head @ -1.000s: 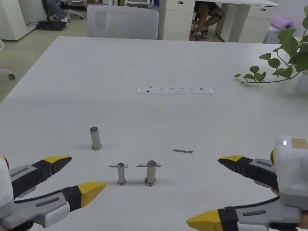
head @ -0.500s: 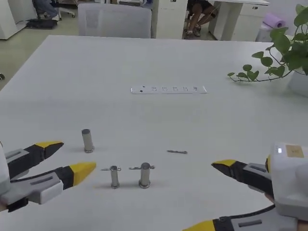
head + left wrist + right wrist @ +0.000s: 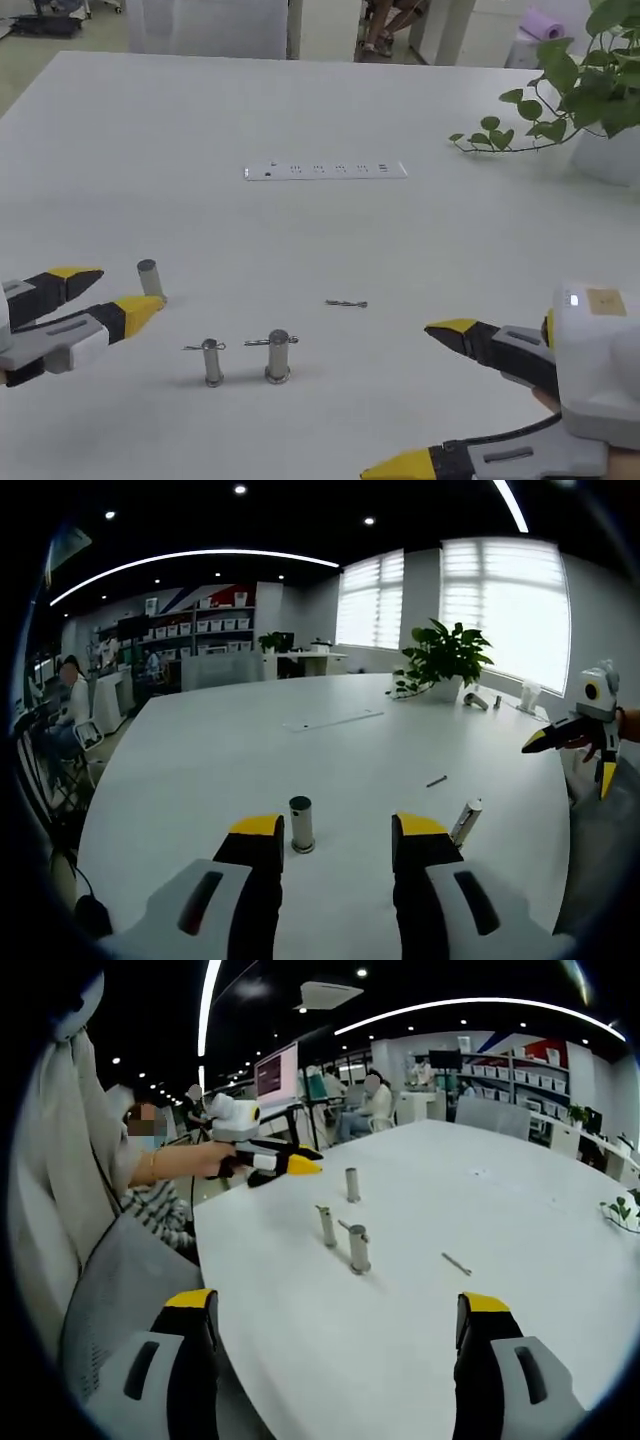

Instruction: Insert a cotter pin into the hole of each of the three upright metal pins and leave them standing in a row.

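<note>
Steel cotter pin (image 3: 347, 303) lies loose on the table (image 3: 300, 100), right of the bare metal pin (image 3: 149, 280). Looks light, stiff and slippery, so I'd pinch its looped end. Jaws gape empty on left gripper (image 3: 338, 832) and right gripper (image 3: 398, 398).

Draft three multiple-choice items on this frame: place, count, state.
1. Where is the loose cotter pin? A) gripped in jaws B) on the table, right of the upright pins C) in a pin's hole
2. How many upright pins hold a cotter pin? A) one B) three C) two
3. Right gripper? A) open, empty B) shut on a pin C) shut on a cotter pin
1B: it lies flat on the tabletop. 2C: near pair pinned, far-left pin bare. 3A: jaws wide apart, nothing between.
</note>
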Available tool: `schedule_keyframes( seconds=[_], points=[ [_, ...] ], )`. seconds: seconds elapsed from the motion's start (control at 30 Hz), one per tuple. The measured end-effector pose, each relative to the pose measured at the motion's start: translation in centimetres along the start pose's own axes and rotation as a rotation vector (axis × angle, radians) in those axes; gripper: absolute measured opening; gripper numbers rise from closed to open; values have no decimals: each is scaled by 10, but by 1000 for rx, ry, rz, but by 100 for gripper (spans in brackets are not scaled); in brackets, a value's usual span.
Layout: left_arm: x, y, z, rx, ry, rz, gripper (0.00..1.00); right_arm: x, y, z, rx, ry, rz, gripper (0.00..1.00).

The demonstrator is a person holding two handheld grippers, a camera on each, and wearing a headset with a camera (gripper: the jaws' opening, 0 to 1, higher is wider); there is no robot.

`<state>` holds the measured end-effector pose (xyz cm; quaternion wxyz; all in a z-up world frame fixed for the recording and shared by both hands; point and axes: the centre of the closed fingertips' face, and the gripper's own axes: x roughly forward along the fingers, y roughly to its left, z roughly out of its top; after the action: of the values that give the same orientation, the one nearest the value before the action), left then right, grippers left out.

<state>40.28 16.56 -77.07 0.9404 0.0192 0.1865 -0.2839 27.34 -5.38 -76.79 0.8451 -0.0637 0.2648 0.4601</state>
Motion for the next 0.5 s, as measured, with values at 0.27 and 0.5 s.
schedule_keyframes(
  seconds=[0.27,0.5],
  points=[
    [16,16,-3,4,-1,32,37,4,-2,1,2,-1,1,99],
    [31,23,-8,2,9,32,36,8,-5,0,0,1,1,98]
  ],
)
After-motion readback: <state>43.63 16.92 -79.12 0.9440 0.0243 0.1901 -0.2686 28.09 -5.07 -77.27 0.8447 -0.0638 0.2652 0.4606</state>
